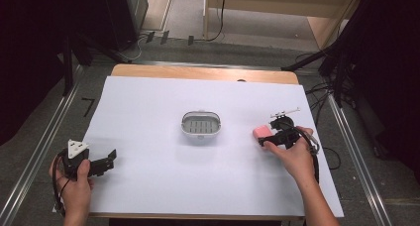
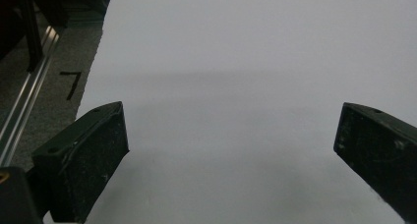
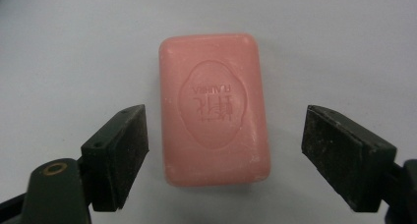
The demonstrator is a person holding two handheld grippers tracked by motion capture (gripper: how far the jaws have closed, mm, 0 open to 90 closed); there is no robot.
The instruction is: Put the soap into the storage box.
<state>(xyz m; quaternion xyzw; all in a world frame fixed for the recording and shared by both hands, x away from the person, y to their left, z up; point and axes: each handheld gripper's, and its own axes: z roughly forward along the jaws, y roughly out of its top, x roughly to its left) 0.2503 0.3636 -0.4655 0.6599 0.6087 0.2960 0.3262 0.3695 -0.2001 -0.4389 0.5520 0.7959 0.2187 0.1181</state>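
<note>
A pink bar of soap (image 3: 214, 108) with an embossed stamp lies flat on the white sheet, also seen in the high view as the pink soap (image 1: 262, 132) at the right. My right gripper (image 3: 223, 157) stands open around its near end, both pads clear of its sides; in the high view the right gripper (image 1: 270, 137) sits just right of the soap. A grey soap dish (image 1: 200, 124) with a slotted floor rests at the table's middle. My left gripper (image 1: 110, 159) is open at the front left, its jaws wide over bare sheet (image 2: 231, 150).
The white sheet (image 1: 148, 151) covers the wooden table (image 1: 198, 72). Metal rails (image 1: 44, 151) run along both sides, and cables (image 1: 322, 94) lie on the floor at the right. A "7" mark (image 2: 72, 81) sits on the floor left of the sheet.
</note>
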